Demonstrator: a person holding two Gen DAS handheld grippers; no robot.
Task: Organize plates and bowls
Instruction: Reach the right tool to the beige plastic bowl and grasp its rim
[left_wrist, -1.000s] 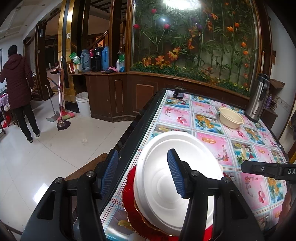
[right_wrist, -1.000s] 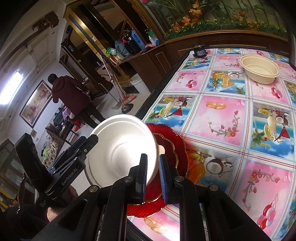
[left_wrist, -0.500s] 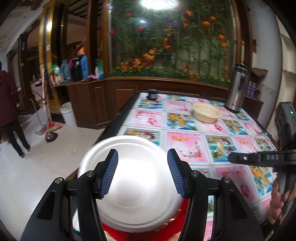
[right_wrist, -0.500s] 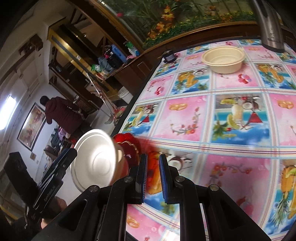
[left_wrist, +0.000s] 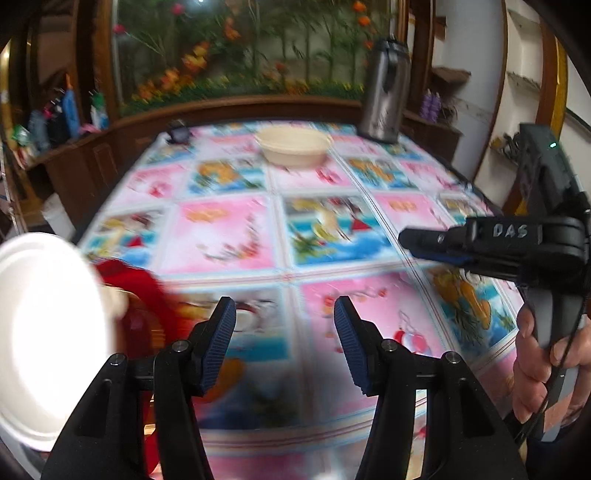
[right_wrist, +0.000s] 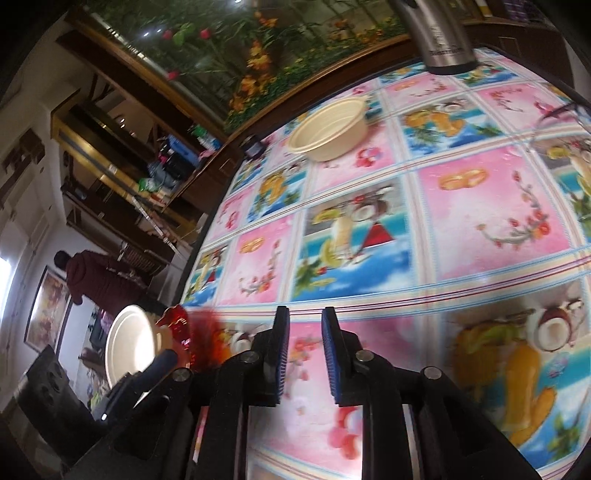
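Note:
A white plate (left_wrist: 44, 332) lies on red plates (left_wrist: 147, 302) at the table's near left corner; both also show in the right wrist view, the white plate (right_wrist: 127, 343) and the red plates (right_wrist: 181, 332). A cream bowl (left_wrist: 293, 146) stands at the far side of the table, also in the right wrist view (right_wrist: 330, 129). My left gripper (left_wrist: 284, 325) is open and empty, to the right of the plates. My right gripper (right_wrist: 301, 339) has its jaws a narrow gap apart with nothing between them, over the tablecloth. It also shows in the left wrist view (left_wrist: 424, 240).
A steel thermos (left_wrist: 384, 88) stands at the far right of the table (left_wrist: 229, 236), beyond the bowl. A small dark object (left_wrist: 179, 134) sits at the far left corner. A person in dark red (right_wrist: 99, 277) stands on the floor to the left.
My left gripper has swung right, off the white plate, which now lies at its left. My right gripper has swung toward the table's middle and its jaws have parted slightly.

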